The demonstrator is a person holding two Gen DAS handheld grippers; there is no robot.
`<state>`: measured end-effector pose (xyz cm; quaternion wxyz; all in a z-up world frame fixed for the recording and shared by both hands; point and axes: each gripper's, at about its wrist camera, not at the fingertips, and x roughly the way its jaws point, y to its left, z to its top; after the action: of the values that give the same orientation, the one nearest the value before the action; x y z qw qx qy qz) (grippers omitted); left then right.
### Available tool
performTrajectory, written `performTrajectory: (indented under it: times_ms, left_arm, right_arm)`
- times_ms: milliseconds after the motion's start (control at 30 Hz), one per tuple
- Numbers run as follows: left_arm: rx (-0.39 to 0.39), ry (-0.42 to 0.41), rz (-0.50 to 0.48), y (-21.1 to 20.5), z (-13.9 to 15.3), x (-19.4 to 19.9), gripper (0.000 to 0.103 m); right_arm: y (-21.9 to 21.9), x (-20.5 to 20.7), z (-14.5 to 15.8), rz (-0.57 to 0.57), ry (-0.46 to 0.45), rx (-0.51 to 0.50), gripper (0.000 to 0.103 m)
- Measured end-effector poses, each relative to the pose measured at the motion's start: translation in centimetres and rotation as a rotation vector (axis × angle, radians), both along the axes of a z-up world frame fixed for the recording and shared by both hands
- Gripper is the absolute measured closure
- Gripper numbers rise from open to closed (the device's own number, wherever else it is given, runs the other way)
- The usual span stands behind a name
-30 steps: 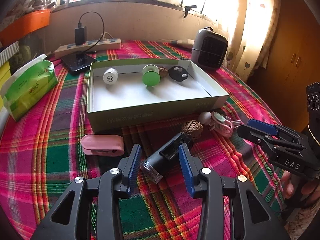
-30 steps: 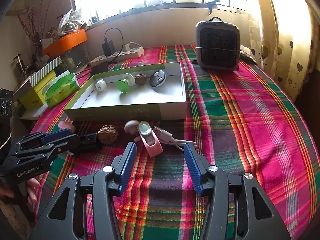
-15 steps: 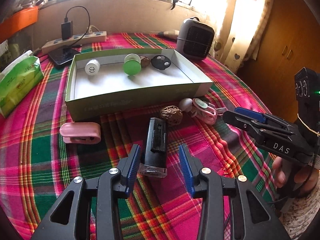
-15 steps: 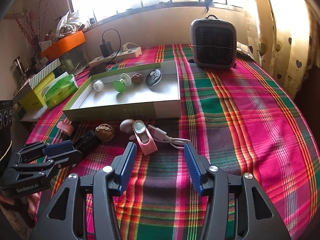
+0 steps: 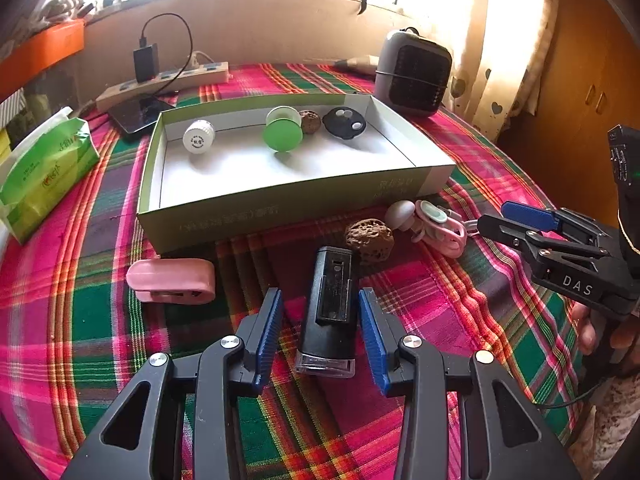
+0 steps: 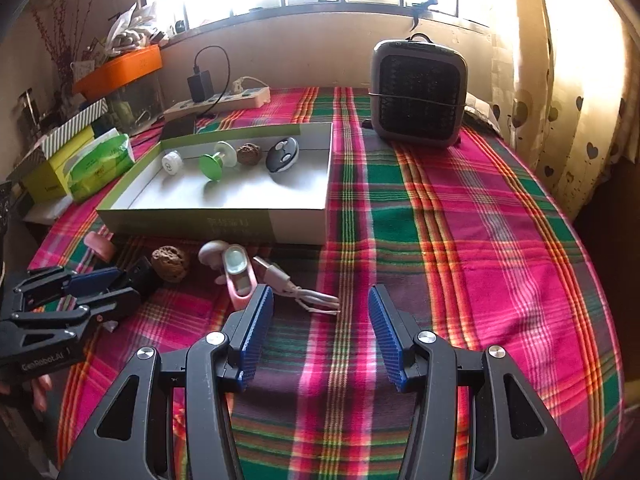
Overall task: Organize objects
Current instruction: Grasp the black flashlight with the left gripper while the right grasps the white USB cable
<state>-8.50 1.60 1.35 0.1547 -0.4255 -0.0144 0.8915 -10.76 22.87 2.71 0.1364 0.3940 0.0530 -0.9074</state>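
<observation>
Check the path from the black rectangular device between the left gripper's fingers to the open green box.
The black rectangular device lies between the open left gripper, untouched. Toward the green cardboard box, only the box's near wall rises; the brown walnut sits right of that line.

I am looking at a cloth (image 5: 472, 312) showing a plaid of pink, green and dark purple with orange and yellow lines. The box (image 5: 280, 208) is showing olive-green walls and a white inside. In it a spool (image 5: 282, 134) is showing bright green beside a brown nut (image 5: 310, 121). A black device (image 5: 330, 312) is lying between my blue-ribbed fingers (image 5: 269, 332). A clip (image 5: 171, 280) is showing pink, and a tissue pack (image 5: 48, 172) is showing green.
</observation>
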Motion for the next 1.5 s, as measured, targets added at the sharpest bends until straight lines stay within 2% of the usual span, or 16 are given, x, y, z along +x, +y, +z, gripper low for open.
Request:
performTrajectory:
  times_ms: [467,733,933,1100,1200,1500]
  left_arm:
    - [-0.009,0.006,0.010,0.0,-0.2,-0.7,0.066]
    - [-0.011,0.006,0.014,-0.1,-0.2,-0.9,0.066]
    - [-0.012,0.006,0.014,-0.1,-0.3,-0.9,0.066]
    - [-0.011,0.006,0.014,-0.1,-0.3,-0.9,0.066]
    - [-0.012,0.007,0.014,-0.1,-0.3,-0.9,0.066]
    - [-0.022,0.008,0.024,-0.1,-0.3,-1.0,0.066]
  right_arm:
    - [-2.0,-1.3,-1.2,0.165,-0.048,0.048,0.052]
    - [-2.5,-2.0,-1.6,0.185,-0.072,0.048,0.052]
    - [-2.1,-2.3,-1.6,0.147,-0.071,0.047,0.052]
    - [-1.7,-2.2,-1.5,0.117,-0.065,0.047,0.076]
    - [-1.4,-2.2,-1.5,0.098,-0.069,0.034,0.085]
    - [-1.8,-2.5,-1.5,0.106,-0.076,0.016,0.084]
